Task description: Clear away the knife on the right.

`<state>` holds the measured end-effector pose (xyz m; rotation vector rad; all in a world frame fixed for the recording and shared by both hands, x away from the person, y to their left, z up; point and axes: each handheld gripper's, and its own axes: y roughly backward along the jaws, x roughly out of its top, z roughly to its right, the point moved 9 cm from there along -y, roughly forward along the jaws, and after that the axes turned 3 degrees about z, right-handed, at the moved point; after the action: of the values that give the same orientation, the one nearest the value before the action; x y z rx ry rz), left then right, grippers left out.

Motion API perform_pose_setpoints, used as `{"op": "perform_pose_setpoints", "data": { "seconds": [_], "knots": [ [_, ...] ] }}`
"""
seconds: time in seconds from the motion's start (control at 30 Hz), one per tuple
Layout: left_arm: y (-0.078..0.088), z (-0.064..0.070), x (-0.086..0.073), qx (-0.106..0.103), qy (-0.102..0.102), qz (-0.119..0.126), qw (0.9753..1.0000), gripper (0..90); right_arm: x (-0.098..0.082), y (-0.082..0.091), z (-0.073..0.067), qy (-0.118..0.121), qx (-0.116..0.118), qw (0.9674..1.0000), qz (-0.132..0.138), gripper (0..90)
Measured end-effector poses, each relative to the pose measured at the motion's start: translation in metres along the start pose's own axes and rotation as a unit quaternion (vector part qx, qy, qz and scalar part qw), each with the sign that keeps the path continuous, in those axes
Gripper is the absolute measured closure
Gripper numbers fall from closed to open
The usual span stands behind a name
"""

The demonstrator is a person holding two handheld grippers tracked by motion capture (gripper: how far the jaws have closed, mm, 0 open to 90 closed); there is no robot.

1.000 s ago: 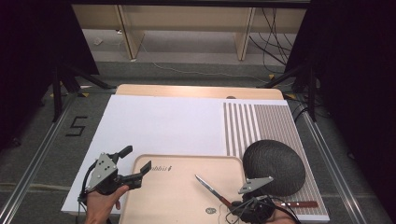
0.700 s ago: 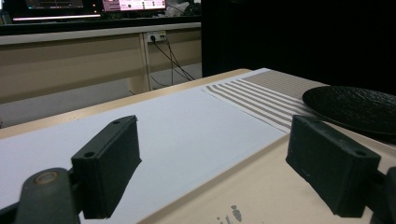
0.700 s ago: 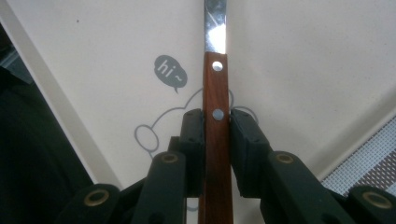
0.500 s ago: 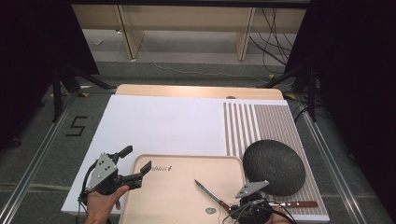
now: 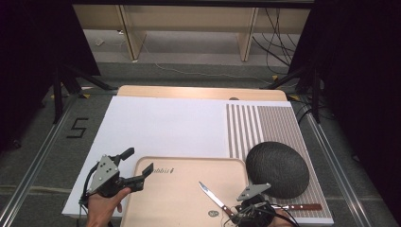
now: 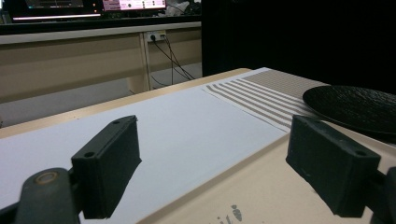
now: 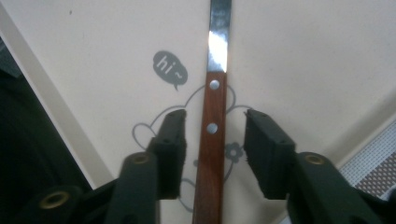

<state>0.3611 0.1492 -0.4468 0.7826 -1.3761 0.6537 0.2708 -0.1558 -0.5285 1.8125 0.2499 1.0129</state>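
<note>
1. Right gripper view had the right gripper (image 7: pixel 215 140) w/ jaws about half open, just been opening; the knife (image 7: pixel 212 135) lay between them, wooden handle clear of both pads, so nothing was gripped. Prob. a release: the knife rested flat on the tray (image 7: pixel 303 56), beside the printed "hi" bubble.
2. High view: same knife (image 5: pixel 213 201) sat at the tray's (image 5: pixel 179 198) near right part, blade pointing up-left toward the middle, handle end under the right gripper (image 5: pixel 250 213).
3. Left gripper (image 5: pixel 130 172) hung wide open & empty at the tray's left edge, one jaw over the tray rim, the other over the white sheet (image 5: pixel 165 127); likely just waiting.
4. Left gripper view confirmed it: pads (image 6: pixel 112 163) well apart, nothing between.
5. Dark plate (image 5: pixel 278 169) sat just right of the tray on the striped mat (image 5: pixel 265 123), close to the right gripper; tight room there.
6. A second knife (image 5: pixel 302 206) lay near the mat's front edge, beside the plate.
7. Open room: tray centre & the white sheet beyond.
</note>
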Motion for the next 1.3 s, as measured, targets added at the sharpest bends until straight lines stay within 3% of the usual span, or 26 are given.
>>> {"op": "perform_pose_setpoints", "data": {
  "seconds": [0.13,0.2,0.27,0.3,0.4,0.53,0.63,0.7,0.97,1.2,1.3],
  "knots": [
    [0.000,0.000,0.000,0.000,-0.001,0.000,1.0000,16.4,0.005,0.000,0.001,-0.011,0.001,0.9999,0.011,41.1],
    [0.000,0.000,0.000,0.001,-0.001,0.001,1.0000,16.4,0.007,0.000,0.000,-0.026,0.014,0.9994,0.017,36.0],
    [0.000,0.000,0.000,0.000,0.000,0.001,1.0000,16.4,0.013,0.001,-0.003,-0.044,0.039,0.9976,0.038,30.3],
    [0.000,0.000,0.000,0.000,-0.001,0.001,1.0000,16.4,0.015,0.005,-0.009,-0.056,0.070,0.9953,0.037,27.6],
    [0.000,0.000,0.001,-0.001,-0.003,0.001,1.0000,16.4,0.022,0.011,-0.019,-0.044,0.102,0.9923,0.055,18.9],
    [0.000,0.000,0.001,-0.001,-0.001,0.001,1.0000,16.4,0.026,0.011,-0.031,-0.015,0.102,0.9932,0.054,17.6],
    [0.000,0.001,0.001,-0.003,-0.003,0.002,1.0000,16.4,0.028,0.009,-0.040,0.010,0.086,0.9948,0.054,17.5],
    [0.000,0.001,0.001,-0.004,-0.003,0.002,1.0000,16.4,0.030,0.007,-0.043,0.021,0.085,0.9950,0.049,19.0],
    [0.000,0.001,0.001,-0.003,-0.002,0.002,1.0000,16.4,0.036,-0.006,-0.047,0.013,0.077,0.9962,0.040,33.6],
    [0.000,0.000,0.000,-0.003,-0.003,0.000,1.0000,16.4,0.038,-0.014,-0.039,0.018,0.067,0.9972,0.028,49.4],
    [0.000,0.000,0.001,-0.003,-0.002,0.001,1.0000,16.4,0.036,-0.020,-0.035,0.009,0.053,0.9985,0.013,58.9]
  ]
}}
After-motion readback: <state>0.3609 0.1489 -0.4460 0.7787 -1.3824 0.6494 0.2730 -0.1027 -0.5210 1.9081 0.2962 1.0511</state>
